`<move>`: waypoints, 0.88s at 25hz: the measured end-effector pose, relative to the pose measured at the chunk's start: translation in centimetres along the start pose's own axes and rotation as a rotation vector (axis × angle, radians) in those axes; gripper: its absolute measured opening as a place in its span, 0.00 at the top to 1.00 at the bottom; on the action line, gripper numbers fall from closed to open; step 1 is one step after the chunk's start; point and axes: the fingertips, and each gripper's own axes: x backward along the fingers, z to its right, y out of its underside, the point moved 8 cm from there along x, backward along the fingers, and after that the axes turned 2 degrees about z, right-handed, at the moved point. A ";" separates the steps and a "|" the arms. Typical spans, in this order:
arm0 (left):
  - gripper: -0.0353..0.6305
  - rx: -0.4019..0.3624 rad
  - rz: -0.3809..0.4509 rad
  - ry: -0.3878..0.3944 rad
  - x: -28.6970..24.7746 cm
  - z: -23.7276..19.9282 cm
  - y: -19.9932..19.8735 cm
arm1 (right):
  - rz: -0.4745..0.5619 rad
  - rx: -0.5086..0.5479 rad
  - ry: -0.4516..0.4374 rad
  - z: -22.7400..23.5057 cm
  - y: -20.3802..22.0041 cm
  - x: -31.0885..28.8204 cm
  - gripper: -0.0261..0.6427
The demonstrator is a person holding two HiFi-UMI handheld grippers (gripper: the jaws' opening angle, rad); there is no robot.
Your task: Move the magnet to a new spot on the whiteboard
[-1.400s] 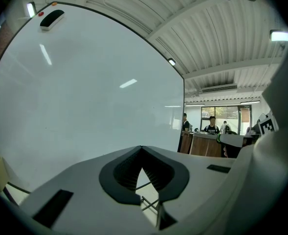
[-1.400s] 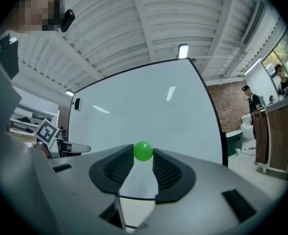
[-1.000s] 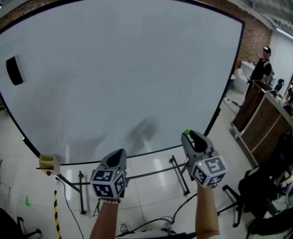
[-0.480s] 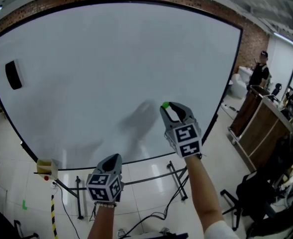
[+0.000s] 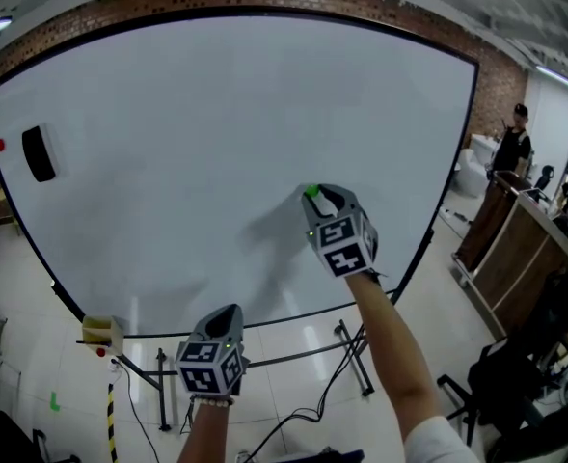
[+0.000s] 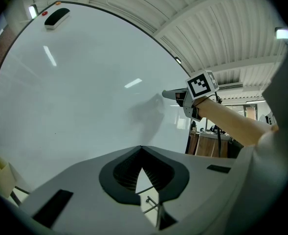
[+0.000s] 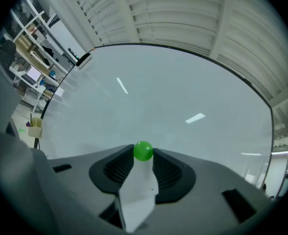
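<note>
while contact with the whiteboard (image 5: 168,143) is unclear, the magnet (image 7: 143,151) sits pinched at the tips of the right gripper (image 5: 314,195); left gripper (image 6: 142,149) closed, empty.

Magnet (image 5: 311,192) perhaps against whiteboard (image 5: 168,114) centre, eraser (image 5: 39,152) far left

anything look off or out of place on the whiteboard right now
Nothing stands out. The whiteboard looks clean, the eraser sits near its upper left edge, and the green magnet is pinched between the tips of the right gripper.
</note>
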 end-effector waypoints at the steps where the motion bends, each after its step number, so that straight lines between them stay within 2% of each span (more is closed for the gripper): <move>1: 0.96 0.003 0.000 -0.001 0.0 -0.1 0.0 | -0.005 0.003 0.004 -0.1 -0.1 -0.4 0.75; 18: 0.96 0.022 0.004 0.003 0.1 -1.3 0.2 | -0.044 0.074 0.067 -0.8 -0.9 -2.5 0.74; 22: 0.96 0.032 -0.002 0.016 -0.1 -0.9 0.4 | -0.052 0.083 0.063 -0.8 -0.7 -2.2 0.70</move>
